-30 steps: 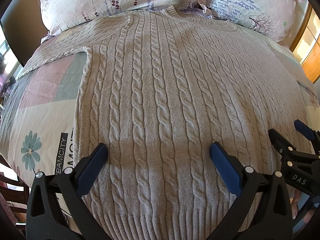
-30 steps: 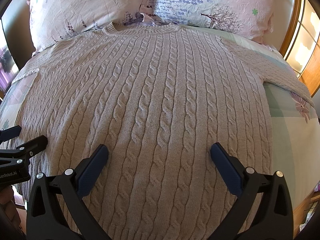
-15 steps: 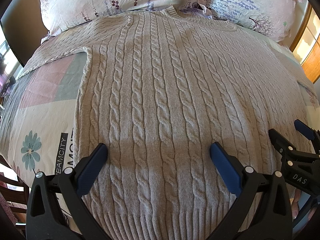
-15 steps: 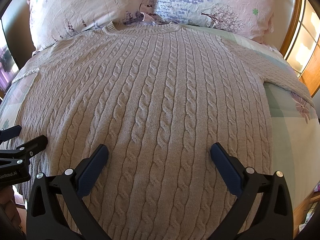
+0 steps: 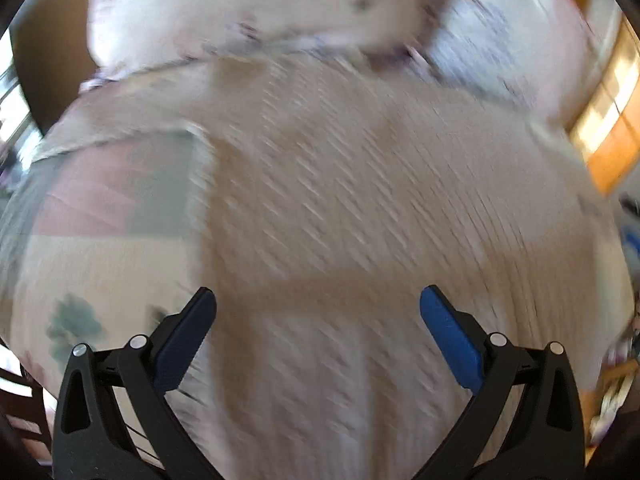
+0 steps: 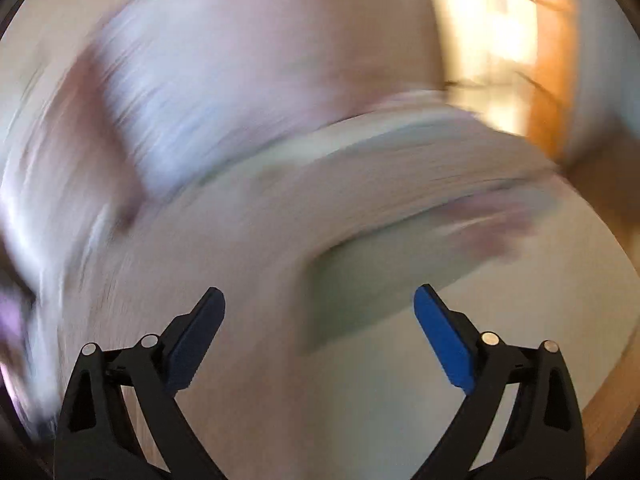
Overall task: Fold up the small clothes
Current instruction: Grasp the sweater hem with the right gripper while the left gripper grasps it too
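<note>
A beige cable-knit sweater lies flat on the bed, neck toward the pillows. Both views are motion-blurred. My left gripper is open and empty above the sweater's lower left part, near its left side edge. My right gripper is open and empty over the sweater's right side; the sweater's right sleeve stretches across ahead of it, with bare bedsheet under its fingers. The right gripper does not show in the left wrist view.
Two floral pillows lie at the head of the bed. A patterned bedsheet shows left of the sweater. A wooden frame with bright windows stands at the right.
Both grippers have moved fast and the views blur. The left has shifted left and a little forward. The right has swung to the right, toward the right sleeve and the bed's edge.
</note>
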{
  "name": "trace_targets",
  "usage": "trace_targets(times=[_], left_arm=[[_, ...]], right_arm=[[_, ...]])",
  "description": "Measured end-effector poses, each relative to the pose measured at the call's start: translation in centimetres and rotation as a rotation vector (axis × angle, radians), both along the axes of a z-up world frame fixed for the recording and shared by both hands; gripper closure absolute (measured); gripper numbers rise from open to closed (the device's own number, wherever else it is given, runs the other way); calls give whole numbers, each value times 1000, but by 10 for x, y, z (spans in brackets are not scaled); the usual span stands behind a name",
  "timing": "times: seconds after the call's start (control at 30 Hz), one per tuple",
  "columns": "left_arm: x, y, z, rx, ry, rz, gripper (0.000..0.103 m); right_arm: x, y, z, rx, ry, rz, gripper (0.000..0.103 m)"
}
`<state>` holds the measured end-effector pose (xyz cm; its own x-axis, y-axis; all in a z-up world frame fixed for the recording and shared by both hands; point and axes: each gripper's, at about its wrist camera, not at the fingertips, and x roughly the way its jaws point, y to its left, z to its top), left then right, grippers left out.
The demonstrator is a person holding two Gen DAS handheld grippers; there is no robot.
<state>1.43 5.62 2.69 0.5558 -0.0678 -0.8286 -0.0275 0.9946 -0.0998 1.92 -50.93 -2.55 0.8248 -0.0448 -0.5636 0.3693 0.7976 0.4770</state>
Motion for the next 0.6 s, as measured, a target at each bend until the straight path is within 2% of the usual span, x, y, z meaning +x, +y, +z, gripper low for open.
trace_targets(times=[0.1, 0.13, 0.17, 0.27, 0.33, 0.4, 0.47, 0.53, 0.6], left_arm=[[17, 49, 17, -53, -89, 98, 2], [22, 64, 19, -74, -112, 118, 2], [29, 83, 21, -93, -132, 146, 2], [47, 119, 20, -81, -139, 202, 2], [55, 135, 18, -56, -145, 211, 2], [65, 154, 16, -9, -156, 223, 2], [69, 174, 14, 1, -154, 266, 2], [69, 198, 10, -53, -152, 320, 2], [68, 225, 7, -146, -173, 383, 2]], right_arm=[[17, -94, -19, 158, 47, -206, 42], [22, -121, -28, 214, 60, -259, 46], [25, -136, -33, 247, 66, -282, 50], [40, -172, -54, 352, 85, -329, 58], [44, -178, -54, 337, 70, -351, 62], [47, -182, -54, 322, 75, -372, 74], [46, -188, -58, 302, 73, -410, 85], [50, -193, -56, 277, 88, -412, 90], [60, -189, -54, 263, 108, -398, 94]])
